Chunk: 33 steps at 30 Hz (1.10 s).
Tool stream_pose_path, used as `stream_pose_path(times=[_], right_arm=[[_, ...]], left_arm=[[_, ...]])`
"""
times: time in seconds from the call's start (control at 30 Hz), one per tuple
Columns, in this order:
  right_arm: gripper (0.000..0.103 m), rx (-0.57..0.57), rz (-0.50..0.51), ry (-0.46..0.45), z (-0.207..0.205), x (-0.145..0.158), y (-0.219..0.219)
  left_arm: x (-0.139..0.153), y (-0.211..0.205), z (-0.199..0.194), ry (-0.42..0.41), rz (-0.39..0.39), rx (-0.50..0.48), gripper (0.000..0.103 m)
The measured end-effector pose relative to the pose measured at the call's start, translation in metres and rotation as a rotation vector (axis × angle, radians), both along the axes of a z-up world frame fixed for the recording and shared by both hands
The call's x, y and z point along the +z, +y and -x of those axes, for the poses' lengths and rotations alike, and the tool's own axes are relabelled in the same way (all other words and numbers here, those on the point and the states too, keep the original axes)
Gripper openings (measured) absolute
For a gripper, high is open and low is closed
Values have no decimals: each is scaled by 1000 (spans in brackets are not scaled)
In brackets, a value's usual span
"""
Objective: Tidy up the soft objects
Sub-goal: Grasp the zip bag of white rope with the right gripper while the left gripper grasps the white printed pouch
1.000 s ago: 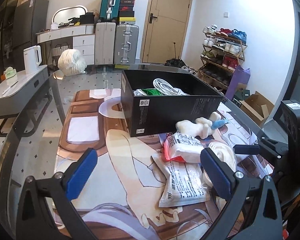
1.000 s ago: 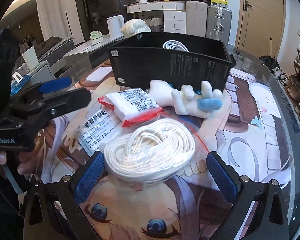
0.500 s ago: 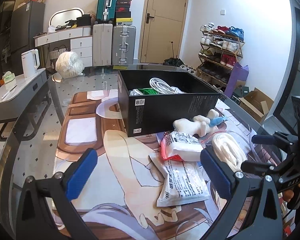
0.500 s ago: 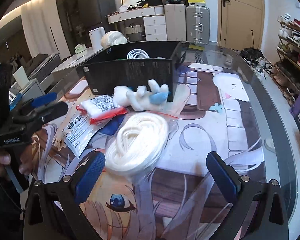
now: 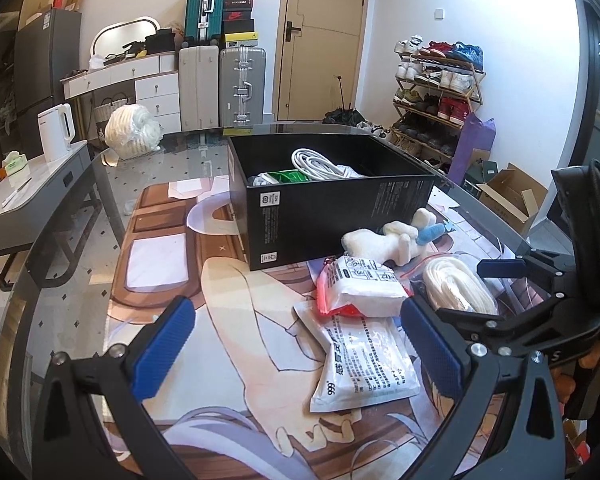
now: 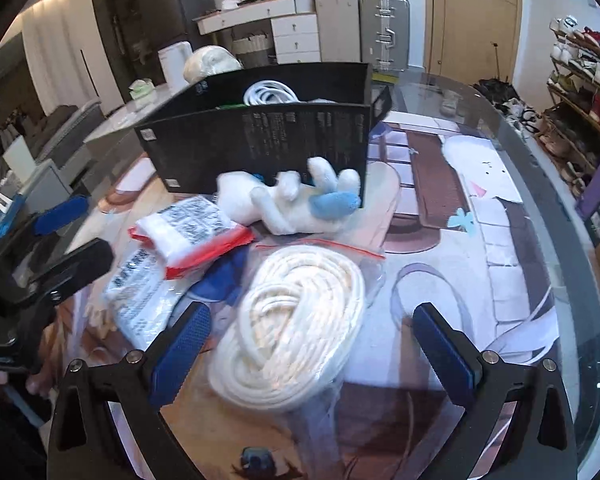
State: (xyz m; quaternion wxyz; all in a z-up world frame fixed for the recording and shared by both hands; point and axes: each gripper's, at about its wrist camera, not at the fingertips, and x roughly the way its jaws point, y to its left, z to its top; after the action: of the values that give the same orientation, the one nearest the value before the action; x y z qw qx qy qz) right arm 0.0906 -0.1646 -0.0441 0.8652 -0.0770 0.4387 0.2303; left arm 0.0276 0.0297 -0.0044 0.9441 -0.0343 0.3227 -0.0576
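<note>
Rope coil (image 6: 296, 324) in its clear zip bag lies dead ahead of the right gripper (image 6: 312, 344), between the spread blue pads, with no pad touching it as far as I can tell. Its long axis runs diagonally, from near-left to far-right, so a straight close would likely pinch the bag across its short side.

Left gripper (image 5: 296, 340) is also spread wide and holds nothing. It sits over the flat white sachet (image 5: 364, 360), with the coil off to its right. The right gripper is clearly the nearer one.

Black box (image 6: 260, 136) stands beyond the coil on the bench (image 6: 480, 240). Plush toy (image 6: 296, 200) lies against the box wall, and the red-edged packet (image 6: 192, 232) lies left of the coil.

Left view shows the box interior, with white cable (image 5: 316, 162) and a green item already inside. It also shows the right gripper reaching in around the coil. Right view shows mostly the box's outer wall but gives the coil's orientation, slightly blurred.
</note>
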Motion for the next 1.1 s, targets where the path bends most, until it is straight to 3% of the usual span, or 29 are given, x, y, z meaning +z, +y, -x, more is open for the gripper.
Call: stream_pose_path(times=[0.2, 0.37, 0.57, 0.83, 1.1], right_arm=[[101, -6, 27, -14, 3, -3, -13], [76, 21, 42, -41, 8, -1, -17], [55, 71, 29, -53, 12, 1, -20], [45, 84, 2, -64, 15, 1, -24], [41, 84, -13, -57, 16, 2, -26]], left_arm=[[-1, -2, -2, 9, -6, -7, 103], [-2, -7, -2, 13, -31, -23, 103], [-3, -14, -4, 36, -47, -69, 103], [-9, -46, -9, 107, -171, -184, 103], [-18, -55, -17, 229, -156, -200, 100]])
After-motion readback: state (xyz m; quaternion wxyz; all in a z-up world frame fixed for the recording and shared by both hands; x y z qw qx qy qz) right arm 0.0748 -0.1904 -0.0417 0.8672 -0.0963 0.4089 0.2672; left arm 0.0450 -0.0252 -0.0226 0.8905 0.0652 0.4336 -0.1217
